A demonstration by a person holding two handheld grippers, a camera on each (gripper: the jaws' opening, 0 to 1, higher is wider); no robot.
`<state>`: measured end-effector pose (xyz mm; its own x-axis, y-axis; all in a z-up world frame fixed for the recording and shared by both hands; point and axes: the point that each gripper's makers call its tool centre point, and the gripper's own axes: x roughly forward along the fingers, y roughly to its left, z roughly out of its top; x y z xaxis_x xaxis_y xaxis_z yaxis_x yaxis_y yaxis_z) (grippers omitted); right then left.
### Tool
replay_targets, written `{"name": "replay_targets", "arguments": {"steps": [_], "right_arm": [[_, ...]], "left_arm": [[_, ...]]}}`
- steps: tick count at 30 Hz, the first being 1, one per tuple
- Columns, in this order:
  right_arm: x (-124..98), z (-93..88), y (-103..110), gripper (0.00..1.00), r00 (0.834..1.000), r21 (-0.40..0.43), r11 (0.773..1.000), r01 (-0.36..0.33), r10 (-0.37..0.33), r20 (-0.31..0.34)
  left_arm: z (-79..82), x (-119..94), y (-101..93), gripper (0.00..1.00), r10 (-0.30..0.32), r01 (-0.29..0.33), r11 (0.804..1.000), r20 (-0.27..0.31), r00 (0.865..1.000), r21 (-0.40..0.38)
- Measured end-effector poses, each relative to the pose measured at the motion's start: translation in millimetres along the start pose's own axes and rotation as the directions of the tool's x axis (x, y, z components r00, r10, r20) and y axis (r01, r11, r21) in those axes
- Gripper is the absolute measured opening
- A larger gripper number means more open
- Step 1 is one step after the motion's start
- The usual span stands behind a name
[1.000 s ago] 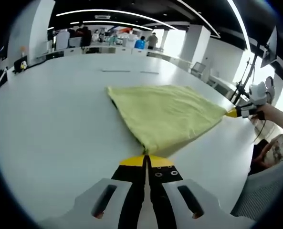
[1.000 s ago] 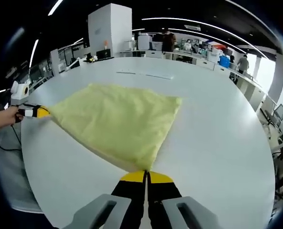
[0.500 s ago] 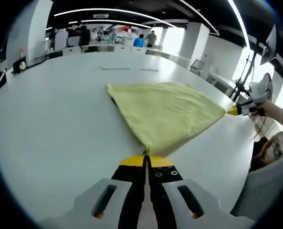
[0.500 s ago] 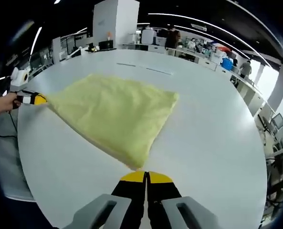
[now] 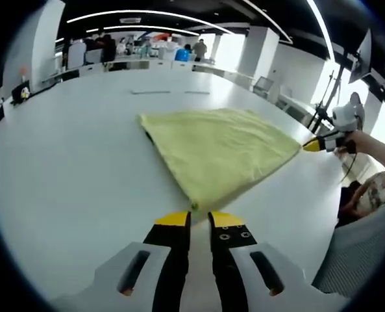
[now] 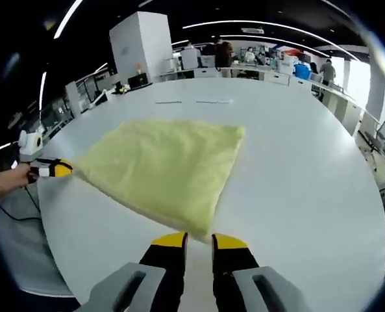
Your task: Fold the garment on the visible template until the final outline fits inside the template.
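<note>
Yellow garment (image 5: 218,153) spread flat on the white table (image 5: 69,162), near corner just beyond the left gripper (image 5: 198,218). Jaws parted, released. Right gripper (image 6: 198,239) likewise spread, seemingly clear of the cloth's corner.

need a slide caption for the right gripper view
Open hand-held gripper just short of the yellow cloth spread on a white table.

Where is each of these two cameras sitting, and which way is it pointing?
Left gripper view: rides the left tool, facing across the white table at the yellow garment; the right tool and a hand show at right.
Right gripper view: rides the right tool, facing the same garment; the left tool enters at left.
Shared: garment, table, both tools.
</note>
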<state>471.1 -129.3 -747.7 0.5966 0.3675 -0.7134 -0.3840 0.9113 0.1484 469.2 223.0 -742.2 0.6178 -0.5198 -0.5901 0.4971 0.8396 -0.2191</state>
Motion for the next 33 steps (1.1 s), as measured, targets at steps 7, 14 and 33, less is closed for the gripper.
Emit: {"name": "replay_targets", "arguments": {"steps": [7,14,33], "right_arm": [[6,0.2,-1,0.1,1.0,-0.012,1.0,-0.011,0.011,-0.005],[8,4.5,-4,0.01,1.0,-0.01,1.0,-0.009,0.009,0.007],[0,-5.0,-2,0.0,1.0,-0.103,0.995,0.01,-0.012,-0.023]], "left_arm": [[2.3,4,0.3,0.03,-0.024,0.024,1.0,-0.009,1.0,0.003],[6.2,5,1.3,0.0,-0.03,0.03,1.0,0.01,0.999,-0.009],[-2.6,-1,7.5,0.0,-0.002,0.002,1.0,-0.008,1.0,-0.02]]}}
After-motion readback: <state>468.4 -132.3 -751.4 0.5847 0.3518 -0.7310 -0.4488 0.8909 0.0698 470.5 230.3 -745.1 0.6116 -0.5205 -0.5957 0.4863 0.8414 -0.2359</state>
